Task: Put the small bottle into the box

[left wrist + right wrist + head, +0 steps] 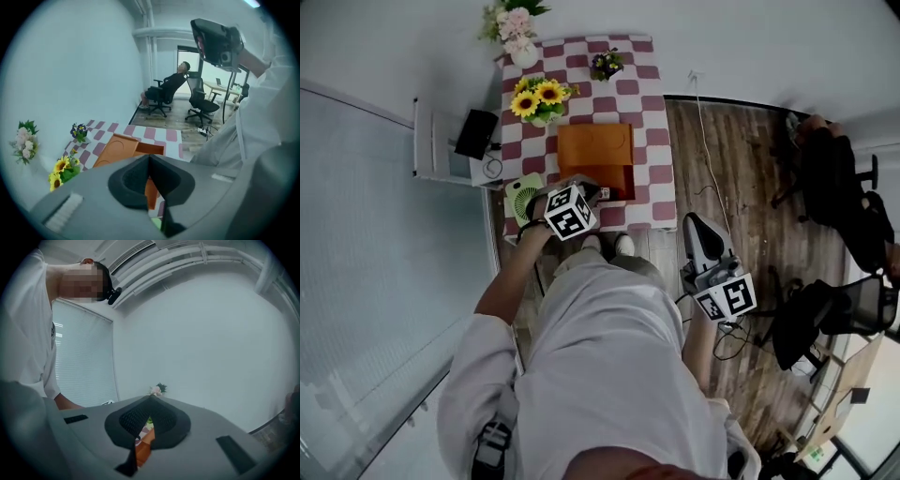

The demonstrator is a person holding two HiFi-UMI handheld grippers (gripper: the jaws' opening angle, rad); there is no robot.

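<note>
The orange box (pixel 594 147) lies on the checkered table (pixel 652 103) with its lid folded back; its open inside faces me. My left gripper (pixel 592 193) hovers at the box's near edge. In the left gripper view the left gripper (pixel 150 158) has its jaws closed together with nothing between them, and the orange box (pixel 117 149) shows beyond. A small brownish thing (pixel 606 194) sits at that gripper's tip; it is too small to tell whether it is the bottle. My right gripper (pixel 695 227) hangs over the wooden floor right of the table. Seen from its own camera, the right gripper (pixel 150 401) is shut and empty.
Sunflowers (pixel 539 97), a vase of pink flowers (pixel 515 28) and a purple flower pot (pixel 606 64) stand at the table's back. A green fan (pixel 522 198) sits at the near left corner. Office chairs (pixel 834 178) and a cable (pixel 708 164) occupy the floor on the right.
</note>
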